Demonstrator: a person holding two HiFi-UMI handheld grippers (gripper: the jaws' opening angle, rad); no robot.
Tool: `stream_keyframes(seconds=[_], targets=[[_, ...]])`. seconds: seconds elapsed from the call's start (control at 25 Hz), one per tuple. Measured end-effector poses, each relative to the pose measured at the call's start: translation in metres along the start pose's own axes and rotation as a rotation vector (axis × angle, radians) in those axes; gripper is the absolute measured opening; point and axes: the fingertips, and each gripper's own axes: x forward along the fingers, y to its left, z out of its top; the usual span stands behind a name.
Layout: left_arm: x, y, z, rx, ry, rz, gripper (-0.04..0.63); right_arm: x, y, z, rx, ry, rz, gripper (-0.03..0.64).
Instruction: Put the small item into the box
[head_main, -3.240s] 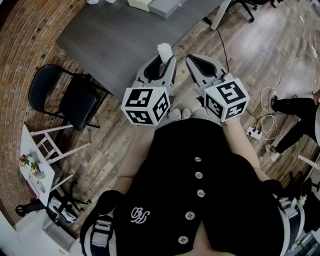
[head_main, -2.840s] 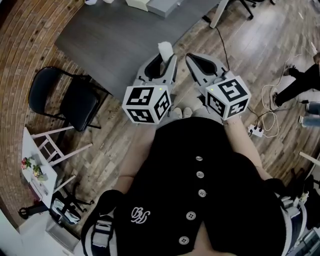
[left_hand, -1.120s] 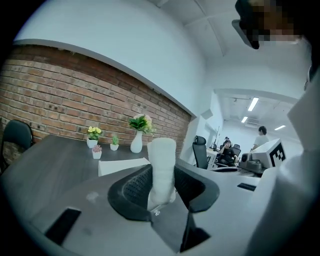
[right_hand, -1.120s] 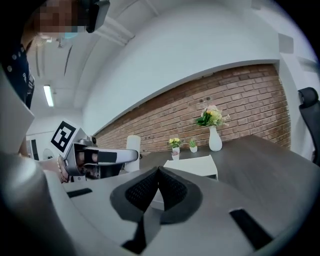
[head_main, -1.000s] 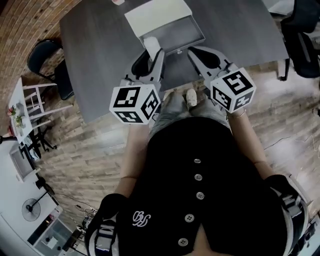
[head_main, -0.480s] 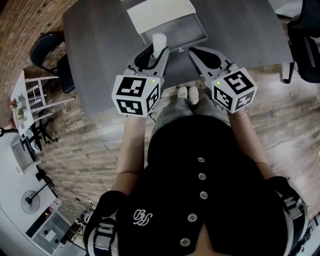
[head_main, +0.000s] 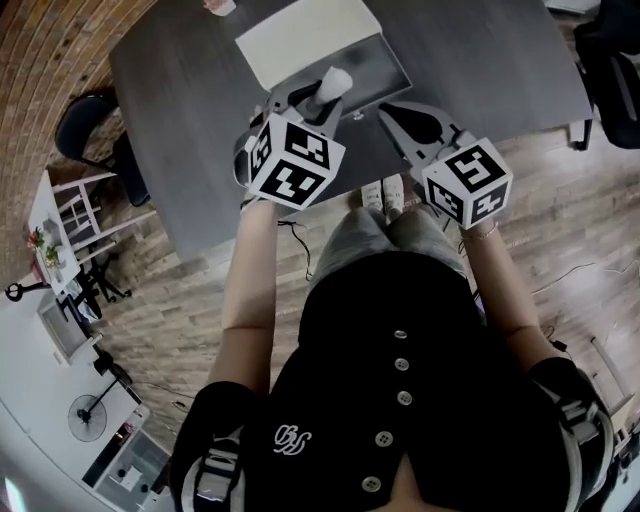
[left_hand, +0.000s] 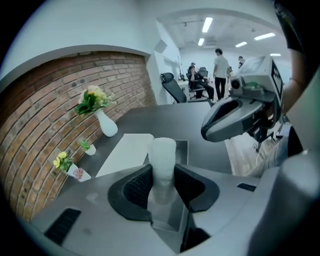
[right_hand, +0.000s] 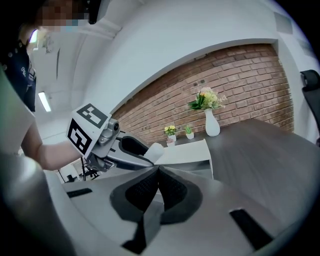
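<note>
The small item (head_main: 335, 82) is a white, stubby cylinder, and my left gripper (head_main: 325, 95) is shut on it. In the head view it hangs over the near edge of the open grey box (head_main: 385, 62), whose white lid (head_main: 305, 35) lies flat to the left. In the left gripper view the item (left_hand: 162, 162) stands upright between the black pads, with the box (left_hand: 181, 149) just beyond. My right gripper (head_main: 392, 112) is shut and empty, to the right of the box's near corner. The right gripper view shows its jaws (right_hand: 158, 171) closed, with the left gripper (right_hand: 131, 152) and item (right_hand: 155, 149) ahead.
The box sits on a dark grey table (head_main: 180, 90). A white vase of flowers (left_hand: 102, 120) and small potted plants (left_hand: 67, 165) stand along the brick wall. A black chair (head_main: 85, 130) and white stool (head_main: 75, 215) are left of the table; an office chair (head_main: 615, 60) is right.
The person has come up to the table. My left gripper has swung forward and right with the item, reaching the box's near edge. The right gripper has stayed shut beside it.
</note>
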Motion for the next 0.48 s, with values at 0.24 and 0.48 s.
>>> stream_keyframes(seconds=[0.24, 0.48], targets=[[0.050, 0.006, -0.018, 0.135, 0.136, -0.042, 0.130, 0.017, -0.025, -0.007, 0.000, 0.048, -0.012, 0.002], [0.091, 0.000, -0.032, 0.215, 0.214, -0.099, 0.130, 0.025, -0.044, -0.011, 0.056, 0.050, -0.045, 0.002]])
